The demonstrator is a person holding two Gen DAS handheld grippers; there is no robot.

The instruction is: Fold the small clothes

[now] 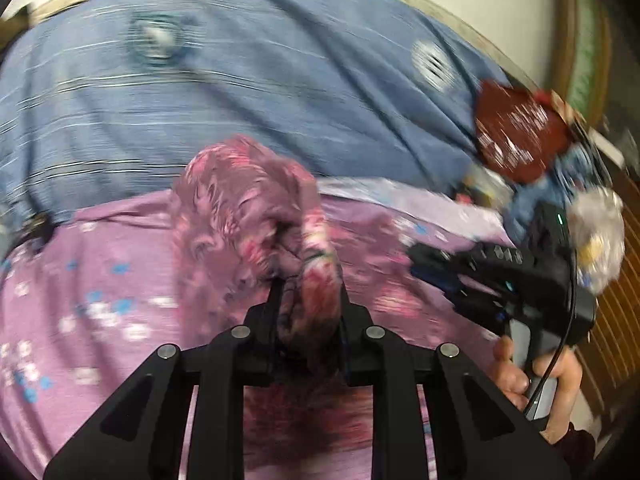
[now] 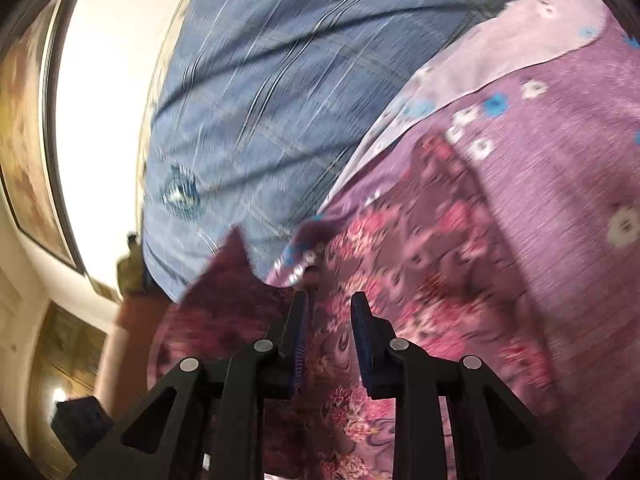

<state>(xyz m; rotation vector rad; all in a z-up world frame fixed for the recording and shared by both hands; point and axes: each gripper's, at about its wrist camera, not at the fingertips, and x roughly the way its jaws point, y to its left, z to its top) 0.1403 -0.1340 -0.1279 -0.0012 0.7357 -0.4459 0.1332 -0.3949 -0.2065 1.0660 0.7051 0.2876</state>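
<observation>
A small maroon garment with pink flowers (image 1: pixel 256 216) is bunched up and lifted above the purple flowered bedsheet (image 1: pixel 100 280). My left gripper (image 1: pixel 308 288) is shut on a fold of this garment. In the right wrist view the same garment (image 2: pixel 400 248) spreads below and ahead of my right gripper (image 2: pixel 330 308), whose jaws stand apart with no cloth between the blue pads (image 2: pixel 360 340). My right gripper also shows in the left wrist view (image 1: pixel 480 276), held in a hand at the right. Both views are motion-blurred.
A blue striped blanket (image 1: pixel 240 80) covers the far part of the bed. A heap of other clothes, dark red and blue (image 1: pixel 516 132), lies at the far right. A white wall (image 2: pixel 104 80) and a framed picture (image 2: pixel 28 140) are at the left.
</observation>
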